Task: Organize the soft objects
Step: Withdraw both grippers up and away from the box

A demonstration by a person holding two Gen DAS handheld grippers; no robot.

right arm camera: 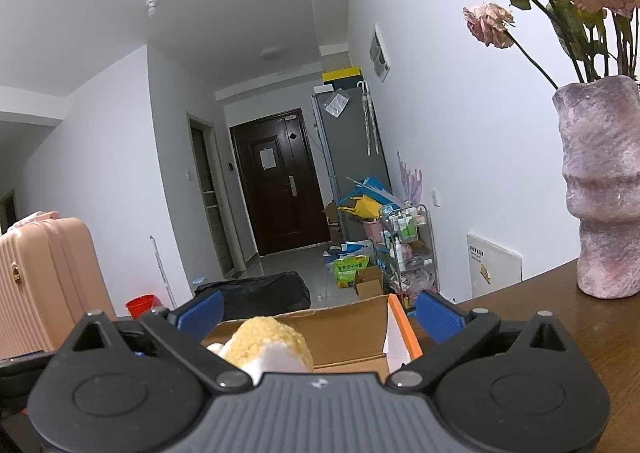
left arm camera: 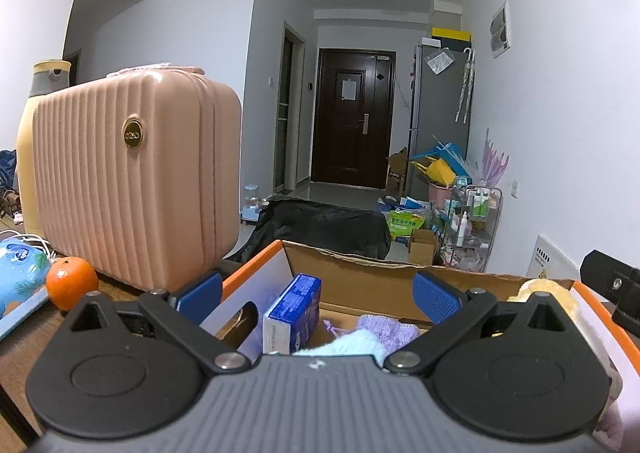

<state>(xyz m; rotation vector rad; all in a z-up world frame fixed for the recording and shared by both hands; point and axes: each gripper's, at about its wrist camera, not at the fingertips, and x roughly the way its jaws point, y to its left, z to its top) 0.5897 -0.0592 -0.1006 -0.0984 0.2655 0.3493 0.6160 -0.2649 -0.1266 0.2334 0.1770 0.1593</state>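
Landmark: the cardboard box [left arm camera: 360,285] on the table [right arm camera: 560,317]. Both soft items lie inside it: the knit cloth [left arm camera: 376,333] beside the blue carton [left arm camera: 292,313], the plush toy [right arm camera: 268,345] toward the box's right end; lift each claw clear without snagging fibres. Left gripper [left arm camera: 320,295] hovers over the box, jaws spread wide, empty; right gripper [right arm camera: 318,313] likewise spread, pads off the plush; both point slightly downward.
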